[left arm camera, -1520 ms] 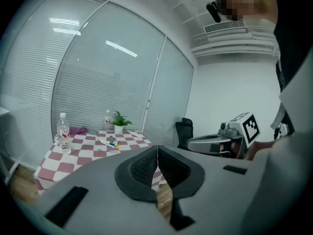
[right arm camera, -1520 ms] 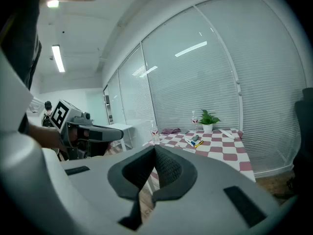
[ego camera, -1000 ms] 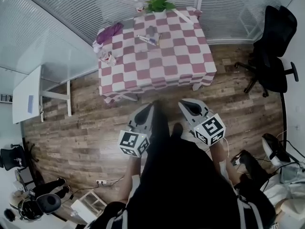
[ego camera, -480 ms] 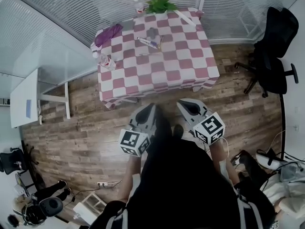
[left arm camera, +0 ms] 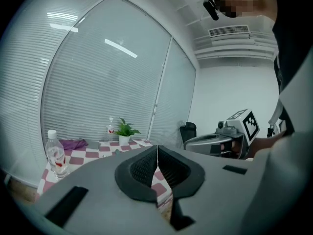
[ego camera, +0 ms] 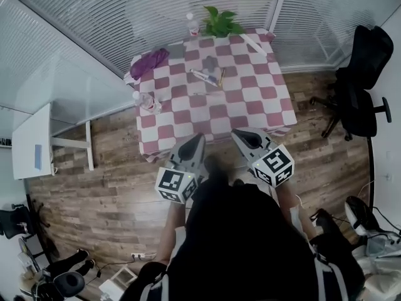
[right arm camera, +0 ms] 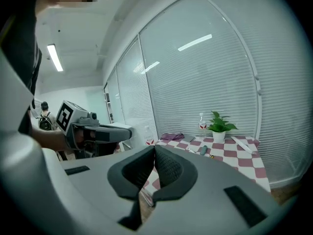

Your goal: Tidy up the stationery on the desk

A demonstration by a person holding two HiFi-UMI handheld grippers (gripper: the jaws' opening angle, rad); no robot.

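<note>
Two closed tongs [ego camera: 199,138] [ego camera: 235,133]; two bottles [ego camera: 192,24] [ego camera: 147,101]; one plant [ego camera: 222,21]; one checked table [ego camera: 250,99].

tablecloth [ego camera: 241,108]: checked cloth | floor [ego camera: 106,168]: matt wood planks | bottle [left arm camera: 55,156]: clear plastic

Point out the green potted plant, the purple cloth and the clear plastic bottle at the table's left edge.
Green potted plant [ego camera: 220,17]: head view, on its leaves.
Purple cloth [ego camera: 150,60]: head view, on its middle.
Clear plastic bottle [left arm camera: 55,155]: left gripper view, on its body.
</note>
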